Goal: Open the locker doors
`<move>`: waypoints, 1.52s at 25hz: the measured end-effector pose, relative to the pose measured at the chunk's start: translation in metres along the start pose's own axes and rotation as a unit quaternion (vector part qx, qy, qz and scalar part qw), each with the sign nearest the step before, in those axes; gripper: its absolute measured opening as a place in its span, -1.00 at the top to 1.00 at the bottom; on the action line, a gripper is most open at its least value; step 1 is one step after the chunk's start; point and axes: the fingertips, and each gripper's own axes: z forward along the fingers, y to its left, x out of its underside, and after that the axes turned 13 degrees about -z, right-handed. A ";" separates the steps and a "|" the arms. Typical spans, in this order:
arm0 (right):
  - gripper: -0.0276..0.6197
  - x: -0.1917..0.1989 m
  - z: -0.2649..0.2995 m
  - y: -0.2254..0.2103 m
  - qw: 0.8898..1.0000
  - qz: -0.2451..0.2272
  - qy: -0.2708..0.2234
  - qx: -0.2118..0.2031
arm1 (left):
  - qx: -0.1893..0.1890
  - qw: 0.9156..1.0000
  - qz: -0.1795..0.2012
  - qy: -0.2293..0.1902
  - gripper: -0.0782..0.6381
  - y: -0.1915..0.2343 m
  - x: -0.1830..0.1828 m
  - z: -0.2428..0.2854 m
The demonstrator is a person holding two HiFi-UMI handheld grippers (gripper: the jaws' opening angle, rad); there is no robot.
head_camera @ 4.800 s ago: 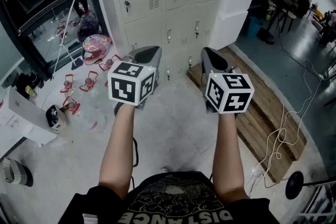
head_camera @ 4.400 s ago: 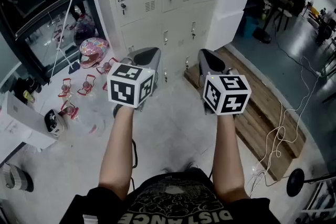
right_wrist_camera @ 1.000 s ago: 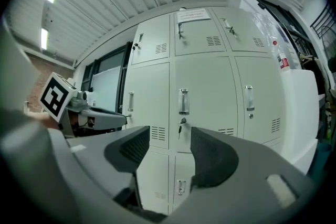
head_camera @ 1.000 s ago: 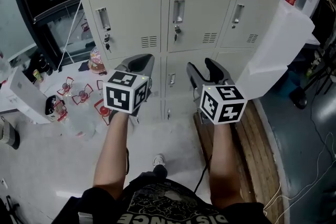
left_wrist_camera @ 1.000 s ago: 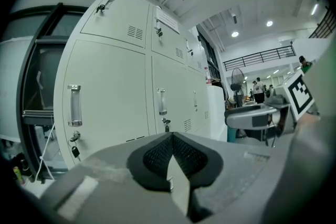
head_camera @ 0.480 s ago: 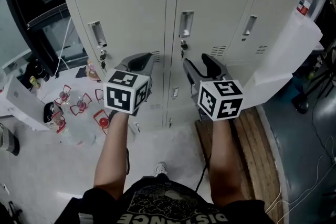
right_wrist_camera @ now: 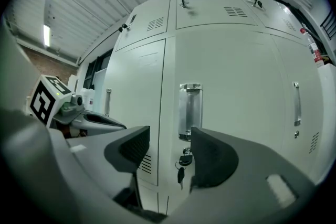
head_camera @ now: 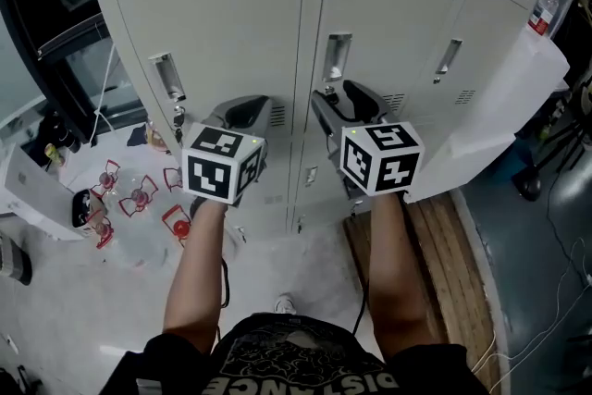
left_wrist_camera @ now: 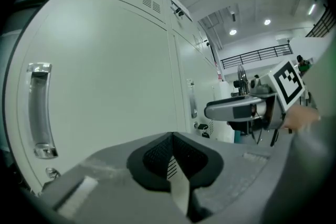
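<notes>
A bank of pale grey lockers (head_camera: 231, 23) fills the head view, all doors closed. The middle door's recessed handle (head_camera: 338, 57) has a key (right_wrist_camera: 181, 161) hanging below it. My right gripper (head_camera: 340, 100) is open just in front of that handle (right_wrist_camera: 190, 110), its jaws on either side of the handle's lower end without touching. My left gripper (head_camera: 242, 110) is shut and empty, held before the left door (left_wrist_camera: 105, 76), whose handle (left_wrist_camera: 39, 110) lies off to its left. Each gripper view shows the other gripper: the right gripper (left_wrist_camera: 236, 110) and the left gripper (right_wrist_camera: 89, 120).
White foam boards (head_camera: 504, 111) lean against the lockers at the right, above a wooden pallet (head_camera: 444, 231). Small red items (head_camera: 139, 199) and a white box (head_camera: 28, 190) lie on the floor at the left. A dark glass partition (head_camera: 55, 42) stands left of the lockers.
The lockers have come much nearer and now fill the view. My right gripper has opened and risen to the middle door's handle. The left gripper stays shut.
</notes>
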 end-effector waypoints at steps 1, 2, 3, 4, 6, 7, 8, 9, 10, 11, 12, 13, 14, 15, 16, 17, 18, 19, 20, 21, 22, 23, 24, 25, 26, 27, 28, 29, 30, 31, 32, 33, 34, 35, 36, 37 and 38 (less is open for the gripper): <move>0.20 -0.001 0.004 0.000 1.000 0.000 0.000 0.000 | 0.001 1.000 0.001 0.001 0.78 0.002 0.000 0.002; 0.20 -0.001 0.007 -0.001 1.000 0.000 -0.001 0.000 | 0.002 1.000 0.002 0.001 0.78 0.003 0.000 0.003; 0.20 -0.002 0.010 -0.001 1.000 0.000 -0.001 0.000 | 0.004 1.000 0.004 0.001 0.78 0.004 -0.001 0.004; 0.20 -0.004 0.013 -0.002 1.000 -0.001 -0.003 0.001 | 0.005 1.000 0.005 0.001 0.78 0.005 -0.002 0.006; 0.20 -0.007 0.019 -0.003 1.000 -0.002 -0.004 0.000 | 0.009 1.000 0.007 0.001 0.78 0.005 -0.003 0.008; 0.20 -0.008 0.022 -0.004 1.000 -0.004 -0.004 0.000 | 0.011 1.000 0.008 0.001 0.78 0.004 -0.004 0.009; 0.20 -0.010 0.025 -0.004 1.000 -0.005 -0.005 0.000 | 0.013 1.000 0.010 0.001 0.78 0.004 -0.004 0.010; 0.20 -0.011 0.027 -0.005 1.000 -0.006 -0.006 0.001 | 0.015 1.000 0.011 0.002 0.78 0.004 -0.004 0.011; 0.20 -0.012 0.030 -0.007 1.000 -0.008 -0.007 0.003 | 0.016 1.000 0.012 0.002 0.78 0.004 -0.004 0.012; 0.20 -0.013 0.032 -0.008 1.000 -0.010 -0.008 0.005 | 0.017 1.000 0.013 0.003 0.78 0.005 -0.004 0.012; 0.20 -0.013 0.033 -0.009 1.000 -0.011 -0.008 0.007 | 0.018 1.000 0.013 0.002 0.78 0.005 -0.004 0.012; 0.20 -0.014 0.035 -0.010 1.000 -0.011 -0.009 0.007 | 0.017 1.000 0.013 0.002 0.78 0.006 -0.004 0.013; 0.20 -0.015 0.036 -0.010 1.000 -0.011 -0.011 0.006 | 0.017 1.000 0.014 0.000 0.78 0.007 -0.005 0.013; 0.20 -0.016 0.037 -0.010 1.000 -0.009 -0.015 0.003 | 0.016 1.000 0.014 -0.001 0.78 0.009 -0.005 0.013; 0.20 -0.017 0.039 -0.009 1.000 -0.008 -0.018 0.001 | 0.015 1.000 0.014 -0.002 0.78 0.010 -0.006 0.013; 0.20 -0.018 0.040 -0.009 1.000 -0.007 -0.022 -0.002 | 0.015 1.000 0.015 -0.002 0.78 0.010 -0.006 0.014; 0.20 -0.019 0.041 -0.009 1.000 -0.006 -0.024 -0.004 | 0.016 1.000 0.015 -0.001 0.78 0.010 -0.005 0.014; 0.20 -0.019 0.042 -0.009 1.000 -0.006 -0.024 -0.005 | 0.017 1.000 0.015 -0.001 0.78 0.010 -0.005 0.015; 0.20 -0.019 0.043 -0.008 1.000 -0.006 -0.025 -0.006 | 0.018 1.000 0.015 0.000 0.78 0.009 -0.005 0.016; 0.20 -0.020 0.044 -0.008 1.000 -0.005 -0.026 -0.007 | 0.020 1.000 0.015 0.000 0.78 0.009 -0.004 0.016; 0.20 -0.021 0.044 -0.008 1.000 -0.004 -0.028 -0.010 | 0.021 1.000 0.015 0.000 0.78 0.009 -0.005 0.017; 0.20 -0.022 0.044 -0.007 0.999 -0.002 -0.031 -0.012 | 0.021 1.000 0.014 -0.001 0.78 0.009 -0.005 0.017; 0.20 -0.022 0.045 -0.007 0.999 -0.001 -0.033 -0.014 | 0.022 1.000 0.014 -0.001 0.78 0.008 -0.005 0.017; 0.20 -0.023 0.045 -0.007 0.999 0.000 -0.034 -0.015 | 0.022 1.000 0.014 -0.001 0.78 0.008 -0.005 0.017; 0.20 -0.022 0.045 -0.006 0.999 0.000 -0.035 -0.016 | 0.023 1.000 0.015 -0.001 0.78 0.008 -0.004 0.017; 0.20 -0.022 0.045 -0.006 0.999 0.000 -0.034 -0.017 | 0.023 1.000 0.015 -0.001 0.78 0.007 -0.004 0.017; 0.20 -0.022 0.045 -0.005 0.999 0.000 -0.034 -0.018 | 0.023 1.000 0.015 -0.001 0.78 0.007 -0.003 0.017; 0.20 -0.022 0.045 -0.005 0.999 0.000 -0.034 -0.018 | 0.023 1.000 0.014 -0.001 0.78 0.007 -0.003 0.017; 0.20 -0.022 0.045 -0.005 0.999 0.000 -0.034 -0.018 | 0.024 1.000 0.014 -0.001 0.78 0.007 -0.003 0.017; 0.20 -0.022 0.045 -0.005 0.999 0.001 -0.033 -0.017 | 0.024 1.000 0.013 -0.001 0.78 0.008 -0.002 0.017; 0.20 -0.022 0.045 -0.005 0.999 0.001 -0.032 -0.017 | 0.024 1.000 0.013 -0.001 0.78 0.008 -0.002 0.016; 0.20 -0.022 0.045 -0.005 0.999 0.001 -0.031 -0.017 | 0.024 1.000 0.012 -0.001 0.78 0.008 -0.002 0.016; 0.20 -0.021 0.045 -0.005 0.999 0.001 -0.029 -0.017 | 0.024 1.000 0.011 -0.001 0.78 0.008 -0.002 0.016; 0.20 -0.021 0.044 -0.004 0.999 0.001 -0.029 -0.017 | 0.024 1.000 0.009 -0.002 0.78 0.008 -0.002 0.016; 0.20 -0.022 0.044 -0.004 0.999 0.000 -0.029 -0.018 | 0.025 1.000 0.009 -0.002 0.78 0.008 -0.002 0.016; 0.20 -0.022 0.043 -0.004 0.999 0.000 -0.029 -0.018 | 0.026 1.000 0.010 -0.001 0.78 0.007 -0.003 0.017; 0.20 -0.022 0.042 -0.004 0.999 0.000 -0.030 -0.019 | 0.027 1.000 0.011 0.000 0.78 0.005 -0.002 0.018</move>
